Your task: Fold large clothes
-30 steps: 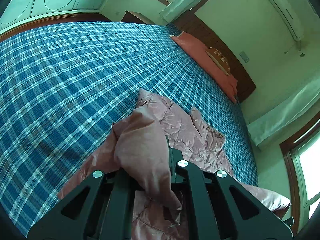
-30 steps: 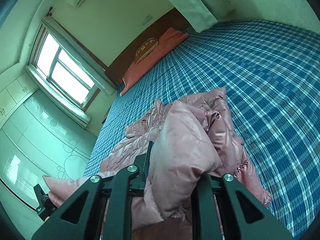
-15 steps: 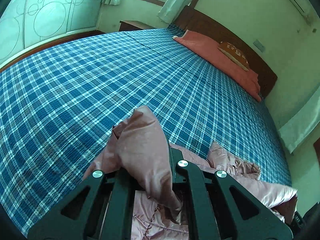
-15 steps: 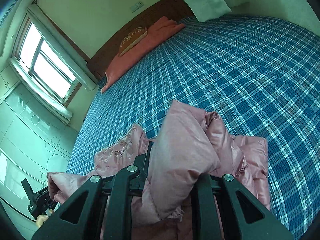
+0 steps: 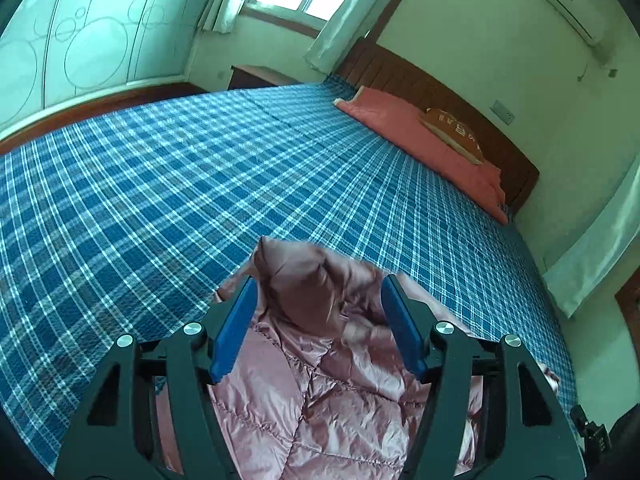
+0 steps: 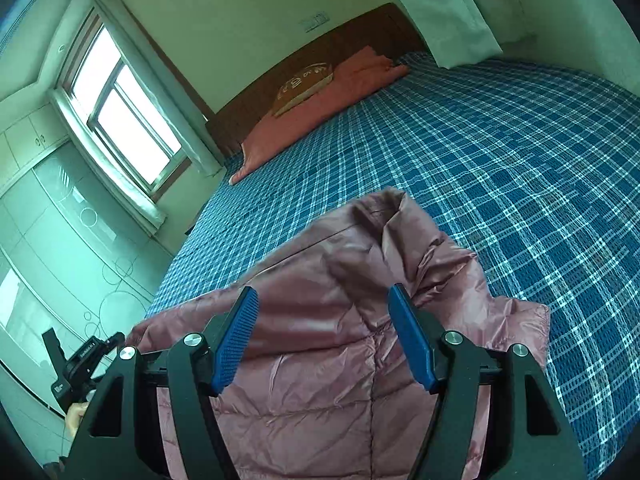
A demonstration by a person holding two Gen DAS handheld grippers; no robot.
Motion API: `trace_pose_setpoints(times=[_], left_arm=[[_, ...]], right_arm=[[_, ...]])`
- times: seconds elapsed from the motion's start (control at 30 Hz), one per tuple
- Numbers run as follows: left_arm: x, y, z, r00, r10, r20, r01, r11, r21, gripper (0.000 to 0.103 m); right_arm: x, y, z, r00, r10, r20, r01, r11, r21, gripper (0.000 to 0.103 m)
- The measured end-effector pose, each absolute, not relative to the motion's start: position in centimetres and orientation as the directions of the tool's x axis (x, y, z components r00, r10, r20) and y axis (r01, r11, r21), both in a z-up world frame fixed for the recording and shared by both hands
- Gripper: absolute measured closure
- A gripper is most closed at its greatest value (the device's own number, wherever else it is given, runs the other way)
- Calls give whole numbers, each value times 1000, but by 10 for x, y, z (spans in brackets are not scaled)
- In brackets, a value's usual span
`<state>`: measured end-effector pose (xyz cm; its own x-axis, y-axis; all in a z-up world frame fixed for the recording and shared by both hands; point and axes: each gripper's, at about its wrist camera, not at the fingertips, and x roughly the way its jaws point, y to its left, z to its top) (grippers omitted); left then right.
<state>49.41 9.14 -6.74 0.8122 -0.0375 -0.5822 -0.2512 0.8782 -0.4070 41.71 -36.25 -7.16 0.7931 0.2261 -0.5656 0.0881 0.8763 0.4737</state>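
A pink quilted down jacket [image 5: 320, 380] lies at the near edge of the blue plaid bed [image 5: 200, 184]. My left gripper [image 5: 318, 300] is open, its blue pads on either side of a raised fold of the jacket without pinching it. In the right wrist view the jacket [image 6: 332, 372] spreads under my right gripper [image 6: 322, 304], which is also open with a raised corner of fabric between its pads. The left gripper [image 6: 76, 364] shows at the lower left of the right wrist view.
A salmon blanket [image 5: 420, 140] with a brown pillow [image 5: 452, 132] lies along the wooden headboard [image 5: 440, 92]. The plaid sheet [image 6: 500, 160] stretches beyond the jacket. A window [image 6: 124, 108] and a wardrobe [image 5: 80, 36] line the walls.
Both grippers have opened and let go of the jacket folds they held. The jacket has dropped onto the bed and the cameras have tilted up toward the headboard.
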Motion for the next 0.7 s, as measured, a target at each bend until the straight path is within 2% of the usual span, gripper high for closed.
trace_pose_setpoints(times=[0.17, 0.33, 0.47, 0.53, 0.7], left_arm=[[509, 49, -74, 776, -23, -630, -134, 970, -201, 39], [538, 33, -108, 706, -43, -707, -139, 970, -197, 39], [556, 22, -131, 680, -33, -733, -148, 972, -181, 39], [563, 14, -136, 676, -27, -736, -142, 976, -167, 39], [586, -7, -152, 628, -32, -777, -88, 990, -112, 33]], right_arm=[[448, -323, -78, 738, 147, -658, 69, 954, 291, 36], [485, -289, -90, 689, 62, -722, 39, 992, 122, 36], [502, -287, -113, 628, -23, -778, 56, 998, 16, 36], [504, -297, -128, 590, -59, -805, 97, 995, -1, 36], [503, -329, -144, 581, -28, -814, 167, 982, 85, 36]])
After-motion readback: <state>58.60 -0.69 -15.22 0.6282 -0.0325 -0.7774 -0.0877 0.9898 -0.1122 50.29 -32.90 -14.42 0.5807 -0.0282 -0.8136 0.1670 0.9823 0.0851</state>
